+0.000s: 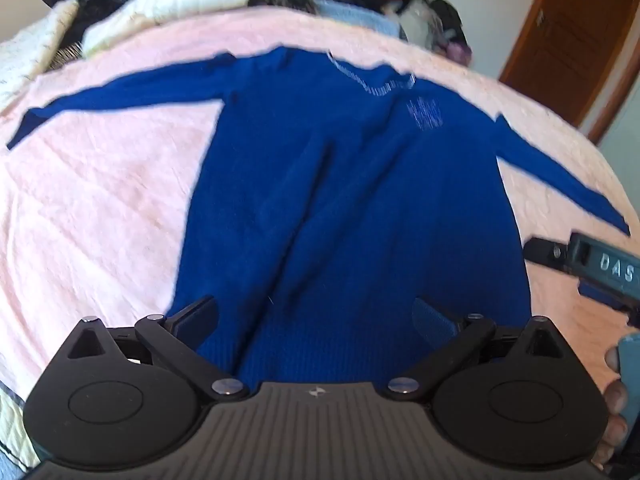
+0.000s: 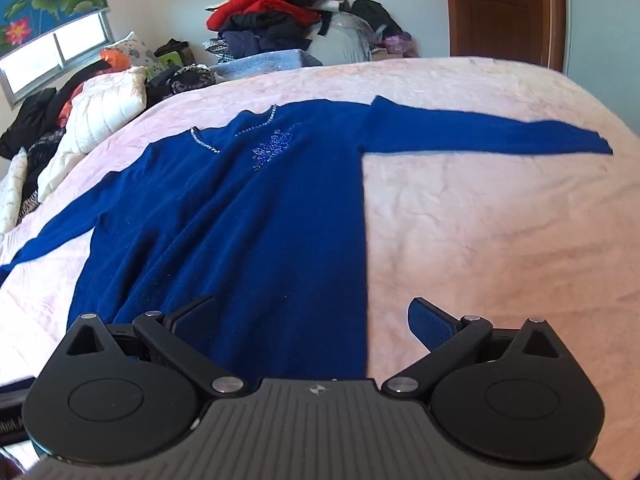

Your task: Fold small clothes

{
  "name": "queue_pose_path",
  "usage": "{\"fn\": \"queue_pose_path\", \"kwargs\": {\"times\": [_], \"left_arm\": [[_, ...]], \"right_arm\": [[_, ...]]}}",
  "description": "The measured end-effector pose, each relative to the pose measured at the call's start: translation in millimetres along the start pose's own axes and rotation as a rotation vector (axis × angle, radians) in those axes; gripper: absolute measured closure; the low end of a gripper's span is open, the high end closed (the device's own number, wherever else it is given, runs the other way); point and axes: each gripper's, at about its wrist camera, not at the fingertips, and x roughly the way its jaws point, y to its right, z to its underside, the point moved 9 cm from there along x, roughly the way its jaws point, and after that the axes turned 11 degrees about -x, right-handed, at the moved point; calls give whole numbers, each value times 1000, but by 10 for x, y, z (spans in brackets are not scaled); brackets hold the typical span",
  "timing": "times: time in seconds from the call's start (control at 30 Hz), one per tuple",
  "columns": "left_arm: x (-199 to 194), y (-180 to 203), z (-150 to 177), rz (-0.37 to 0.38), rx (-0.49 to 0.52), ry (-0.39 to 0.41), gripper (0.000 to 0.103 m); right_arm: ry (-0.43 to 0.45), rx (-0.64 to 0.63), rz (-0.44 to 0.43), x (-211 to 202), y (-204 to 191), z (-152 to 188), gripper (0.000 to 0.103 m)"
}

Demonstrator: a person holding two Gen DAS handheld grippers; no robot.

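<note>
Zero folds made: the blue sweater (image 1: 352, 208) lies flat on the bed (image 1: 100, 216), sleeves spread, both grippers' fingers apart at its hem, left gripper (image 1: 316, 316), right gripper (image 2: 312, 316).

The blue sweater (image 1: 352, 200) looks motion-blurred in the left view; its hem lies hidden behind the gripper.

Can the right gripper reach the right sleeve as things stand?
Probably yes. The right gripper is open over the sweater hem, and only bare blanket lies between it and the sleeve.
</note>
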Motion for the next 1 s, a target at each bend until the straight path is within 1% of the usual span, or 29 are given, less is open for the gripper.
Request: {"fn": "queue_pose_path", "kwargs": {"times": [0.03,0.07,0.17,0.23,0.3,0.43,0.63,0.77,0.87,1.0], "left_arm": [[36,34,24,2,22,-37,0],[66,62,32,-10,41,-56,0],[133,110,9,-96,59,-25,0],[214,155,-43,-118,75,-44,0],[279,225,-99,-117,83,-58,0],[316,363,-268,-124,122,-6,0],[224,500,-534,-123,198,99,0],[128,502,-824,-131,221,164,0],[33,438,-1048,-137,208,194,0],[-152,312,-1327,-101,192,254,0]], "right_arm": [[-11,2,-8,9,30,19,0],[-24,-8,-10,-5,43,27,0],[-34,-33,-30,53,36,58,0],[-40,-34,-41,80,34,41,0],[-40,-31,-45,83,78,10,0],[-34,-24,-29,76,191,-85,0],[-22,-24,-13,72,308,-239,0],[-4,-96,-10,78,251,-435,0],[6,-158,6,75,188,-638,0],[24,-206,40,48,91,-908,0]]}}
